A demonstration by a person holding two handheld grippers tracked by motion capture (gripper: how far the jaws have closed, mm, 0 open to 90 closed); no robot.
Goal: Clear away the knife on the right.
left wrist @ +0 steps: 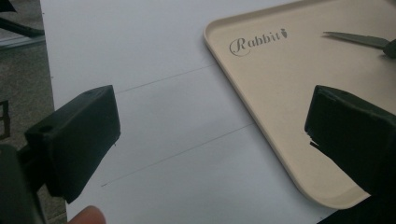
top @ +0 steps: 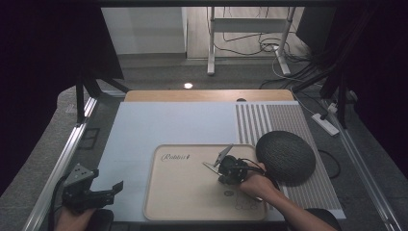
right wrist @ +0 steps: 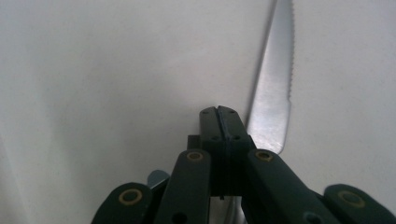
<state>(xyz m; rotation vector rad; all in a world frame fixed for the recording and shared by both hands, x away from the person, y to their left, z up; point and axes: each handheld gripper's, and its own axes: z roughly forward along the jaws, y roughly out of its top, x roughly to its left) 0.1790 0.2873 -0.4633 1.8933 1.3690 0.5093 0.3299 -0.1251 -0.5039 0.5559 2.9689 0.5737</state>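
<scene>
Jaws closed together, knife point(right wrist: 273, 93) just beside right gripper point(right wrist: 220, 112)

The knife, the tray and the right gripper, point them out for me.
knife point(right wrist: 273, 100), right gripper view, middle of the serrated blade.
tray point(top: 192, 195), high view, bare floor of it.
right gripper point(right wrist: 223, 119), right gripper view, tips of the closed jaws.

Right gripper point(top: 222, 167) over the tray point(top: 183, 202) beside a knife point(top: 210, 167)
</scene>
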